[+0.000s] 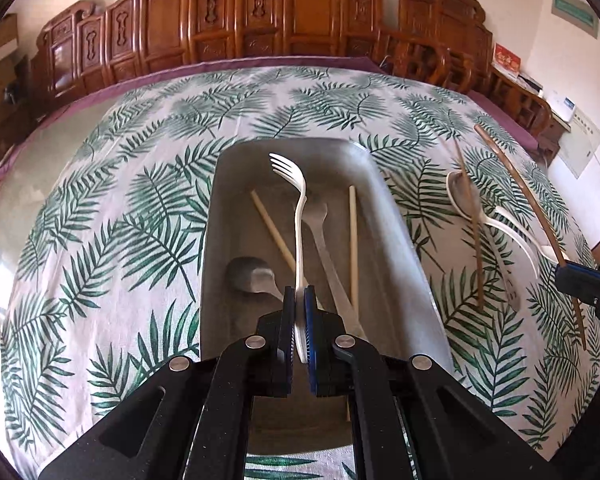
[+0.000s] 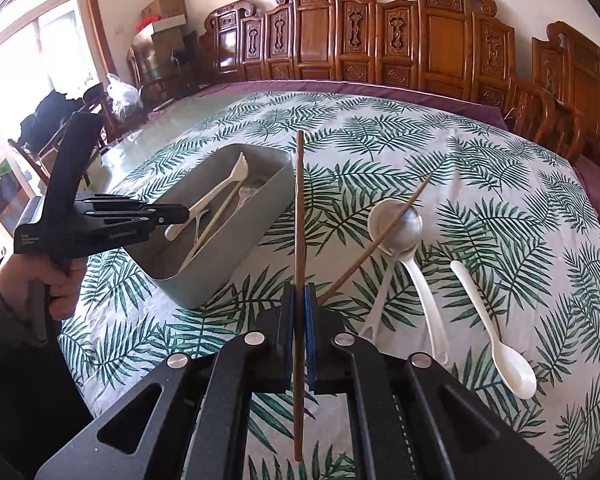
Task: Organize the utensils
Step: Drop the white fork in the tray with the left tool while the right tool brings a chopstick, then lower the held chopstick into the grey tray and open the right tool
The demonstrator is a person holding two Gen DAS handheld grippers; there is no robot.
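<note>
My left gripper (image 1: 299, 300) is shut on a white plastic fork (image 1: 298, 216) and holds it over the grey bin (image 1: 396, 264); it also shows in the right wrist view (image 2: 180, 213). In the bin lie two pale chopsticks (image 1: 353, 240), a metal spoon (image 1: 252, 276) and a metal fork (image 1: 328, 256). My right gripper (image 2: 299, 300) is shut on a brown chopstick (image 2: 299, 240), held above the cloth right of the bin (image 2: 236, 248). On the cloth lie a second brown chopstick (image 2: 374, 248), a metal spoon (image 2: 404, 228) and white spoons (image 2: 496, 332).
The table wears a palm-leaf cloth (image 2: 480, 184) over a purple one. Carved wooden chairs (image 2: 420, 40) line the far side. Boxes (image 2: 164, 20) and a bag stand at the back left. A wall panel (image 1: 584, 148) is at the right.
</note>
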